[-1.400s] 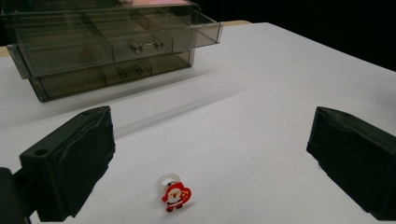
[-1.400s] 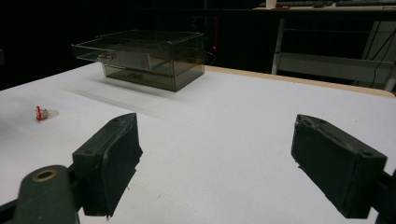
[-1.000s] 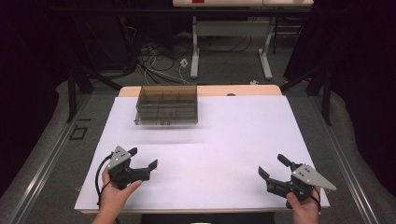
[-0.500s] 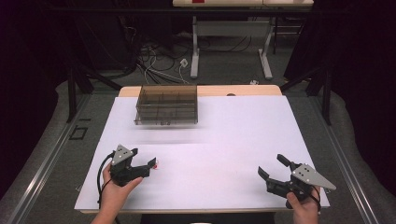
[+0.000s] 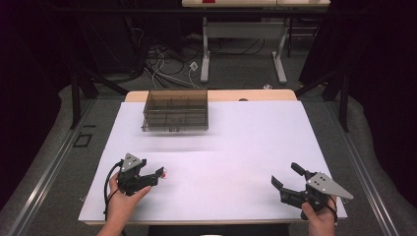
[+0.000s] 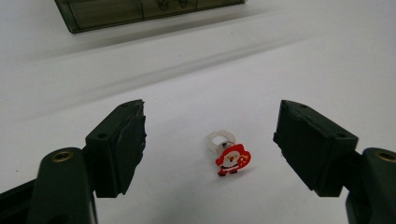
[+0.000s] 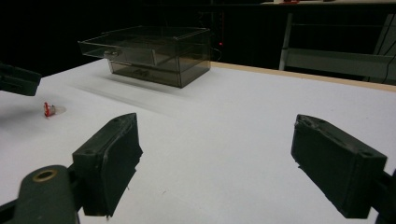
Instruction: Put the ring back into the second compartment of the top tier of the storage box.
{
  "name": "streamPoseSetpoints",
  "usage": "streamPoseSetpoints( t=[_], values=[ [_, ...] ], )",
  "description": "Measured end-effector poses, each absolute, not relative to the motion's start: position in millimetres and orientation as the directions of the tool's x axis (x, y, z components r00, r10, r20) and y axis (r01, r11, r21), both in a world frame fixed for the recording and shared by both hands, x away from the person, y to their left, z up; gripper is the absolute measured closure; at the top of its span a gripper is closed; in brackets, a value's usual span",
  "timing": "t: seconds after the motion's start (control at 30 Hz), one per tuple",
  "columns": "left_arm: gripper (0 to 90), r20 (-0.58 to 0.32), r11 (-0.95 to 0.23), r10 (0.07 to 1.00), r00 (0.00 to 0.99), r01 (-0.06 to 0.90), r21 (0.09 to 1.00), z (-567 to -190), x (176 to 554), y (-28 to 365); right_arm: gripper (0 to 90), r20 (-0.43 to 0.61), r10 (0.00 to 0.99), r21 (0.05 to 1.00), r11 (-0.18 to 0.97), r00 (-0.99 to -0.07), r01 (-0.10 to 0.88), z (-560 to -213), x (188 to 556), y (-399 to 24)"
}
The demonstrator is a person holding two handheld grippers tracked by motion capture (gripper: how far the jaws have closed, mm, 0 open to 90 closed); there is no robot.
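A small clear ring with a red Santa figure point(image 6: 229, 157) lies on the white table sheet point(image 5: 236, 147). My left gripper point(image 6: 212, 128) rests low over it, the ring between its two jaws and touching neither pad. Its jaws have just been closing and still stand apart. From above, the left gripper point(image 5: 156, 174) is at the front left with the Santa ring point(image 5: 164, 173) at its tips. My right gripper point(image 5: 286, 175) stands open at the front right with nothing between its fingers. Far off to the left in the right gripper view point(image 7: 215, 140) lies the ring point(image 7: 48, 109).
A smoky transparent drawer box point(image 5: 175, 109) stands at the back left of the sheet, also seen as the box point(image 7: 149, 53) and the box point(image 6: 140, 11). Beyond the table's far edge are desk legs point(image 5: 205, 54) and floor cables point(image 5: 162, 64).
The left gripper's jaws have drawn closer together around the ring. The right gripper has kept still.
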State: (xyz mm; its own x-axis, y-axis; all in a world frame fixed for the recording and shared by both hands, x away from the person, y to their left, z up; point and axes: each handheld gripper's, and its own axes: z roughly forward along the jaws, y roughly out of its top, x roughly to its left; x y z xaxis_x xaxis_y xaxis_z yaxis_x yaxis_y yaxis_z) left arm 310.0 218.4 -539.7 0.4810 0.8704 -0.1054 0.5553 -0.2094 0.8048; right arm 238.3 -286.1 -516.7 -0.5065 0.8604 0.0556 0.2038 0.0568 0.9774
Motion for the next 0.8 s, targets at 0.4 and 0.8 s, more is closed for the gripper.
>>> streamPoseSetpoints(
  t=[0.4, 0.8],
  values=[
    [27.0, -0.106, -0.236, 0.874, 0.475, 0.603, 0.762, -541, 313, 210, 14.9, 0.063, 0.858, 0.976, 0.053, -0.509, 0.209, -517, 239, -286],
    [35.0, -0.097, -0.268, 0.868, 0.488, 0.623, 0.735, -544, 316, 204, 14.9, 0.072, 0.857, 0.974, 0.049, -0.51, 0.22, -518, 239, -286]
  ],
)
